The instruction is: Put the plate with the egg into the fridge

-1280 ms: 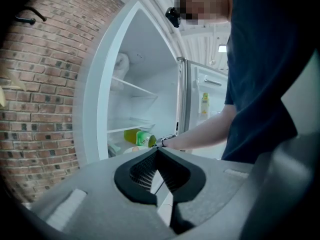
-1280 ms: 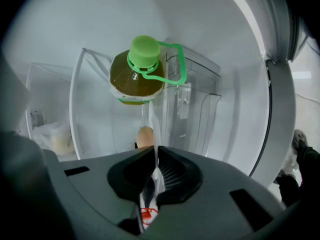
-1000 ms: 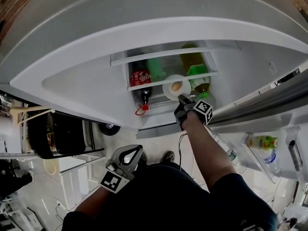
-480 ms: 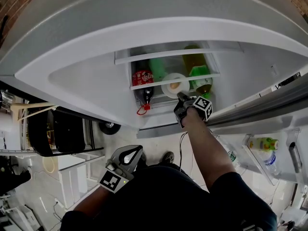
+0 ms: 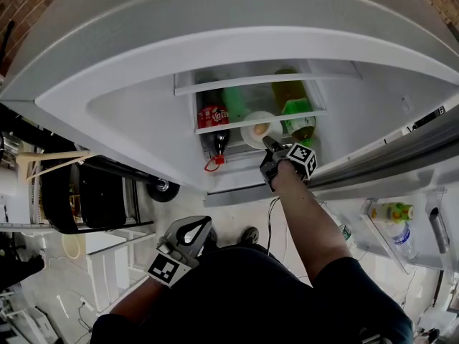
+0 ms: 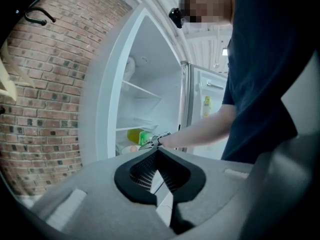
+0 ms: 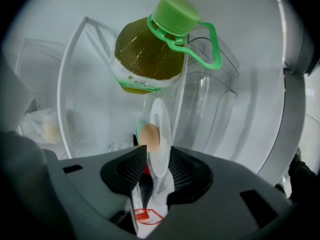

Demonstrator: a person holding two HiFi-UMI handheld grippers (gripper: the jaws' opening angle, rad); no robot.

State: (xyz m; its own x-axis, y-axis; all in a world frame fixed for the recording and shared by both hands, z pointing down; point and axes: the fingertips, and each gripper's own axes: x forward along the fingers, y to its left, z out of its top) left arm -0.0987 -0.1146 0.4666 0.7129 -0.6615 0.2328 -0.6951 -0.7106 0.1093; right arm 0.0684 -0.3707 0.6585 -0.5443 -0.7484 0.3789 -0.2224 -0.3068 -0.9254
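A small white plate with a brown egg rests on the fridge's glass shelf, between a cola bottle and a green-capped tea bottle. My right gripper reaches in at the plate's near rim. In the right gripper view the plate stands edge-on between the jaws of the right gripper, which are opening; a gap shows beside the egg. My left gripper hangs low by the person's body, shut and empty, with the tips of the left gripper meeting.
The tea bottle stands just behind the plate. The open fridge door at the right carries small bottles in its rack. A dark appliance and a wheel sit on the floor at the left. A brick wall flanks the fridge.
The plate has gone slightly deeper onto the shelf with my right gripper. The left gripper has stayed put.
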